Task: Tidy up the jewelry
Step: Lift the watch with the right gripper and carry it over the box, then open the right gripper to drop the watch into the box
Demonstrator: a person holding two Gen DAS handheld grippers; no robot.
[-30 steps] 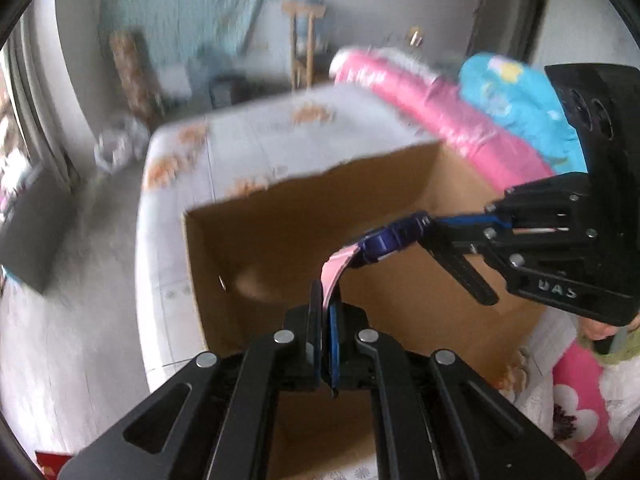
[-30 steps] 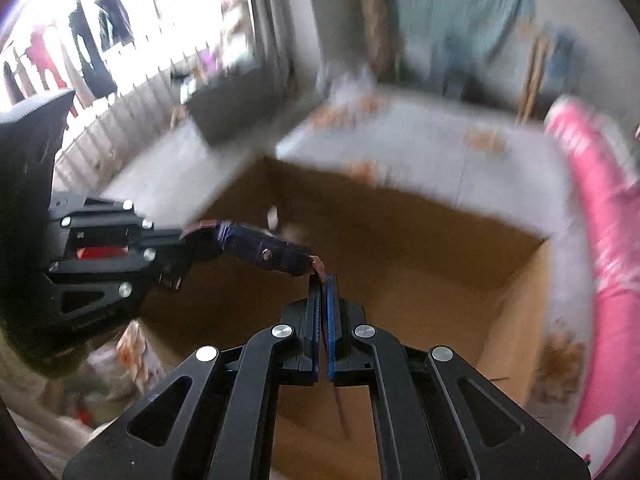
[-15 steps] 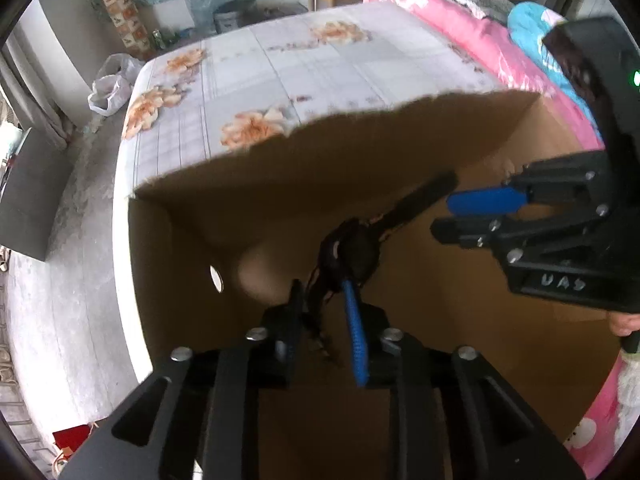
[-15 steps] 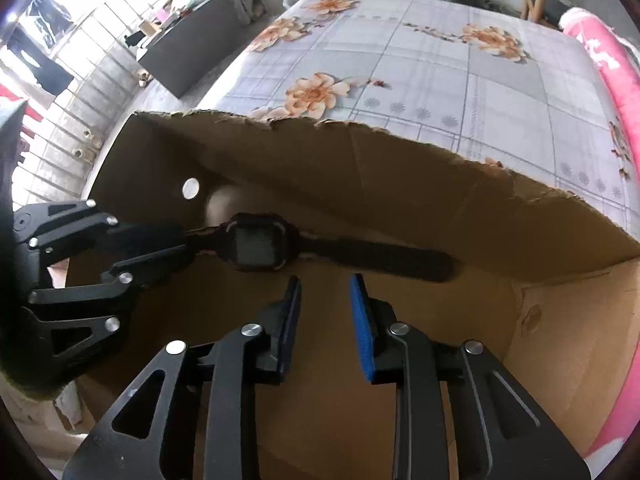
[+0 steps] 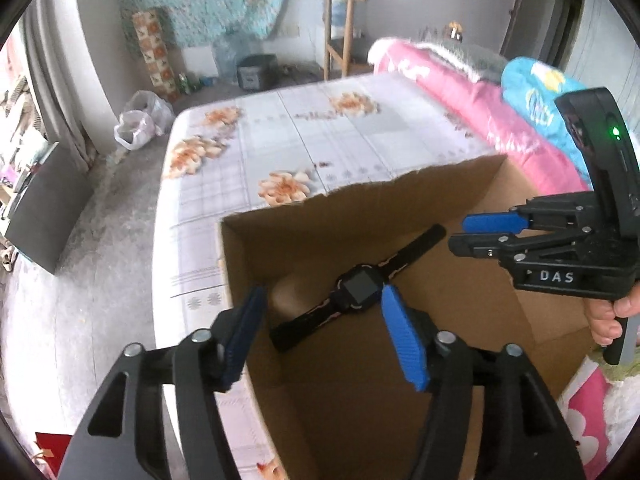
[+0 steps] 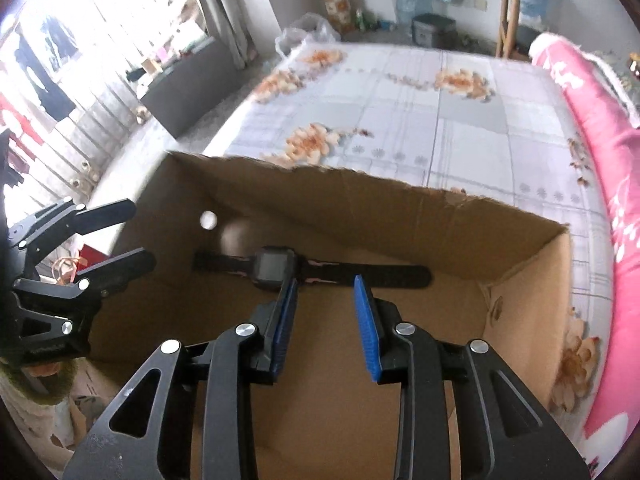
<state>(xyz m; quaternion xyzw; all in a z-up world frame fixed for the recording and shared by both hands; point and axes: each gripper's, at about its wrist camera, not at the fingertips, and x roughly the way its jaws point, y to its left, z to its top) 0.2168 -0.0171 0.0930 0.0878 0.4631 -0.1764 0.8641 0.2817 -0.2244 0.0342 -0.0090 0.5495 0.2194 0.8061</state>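
**Watch dropped in the box, both claws letting go**

On the left is the left claw [image 5: 324,332]. Its jaws are opening wide and nothing is between the blue pads. It hangs over the left edge of the cardboard box [image 5: 360,208].

In the middle is the watch [image 6: 276,268]. It is black with a square face and a long strap with a bit of pink on it. It lies stretched out flat on the bottom of the box, close to the far wall. Nothing is touching it.

On the right is the right claw [image 6: 326,320]. Its jaws are opening too, not as wide, and they hold nothing. The pads sit just above the watch strap, apart from it.

The box sits on a bed [image 6: 460,120] with a gray sheet and orange flowers. A pink blanket [image 6: 600,120] is at the far right.

The step looks like this: the watch has just been put away in the box. Next, both claws likely need to lift out of the box and go find another piece. No other jewelry shows in these views.
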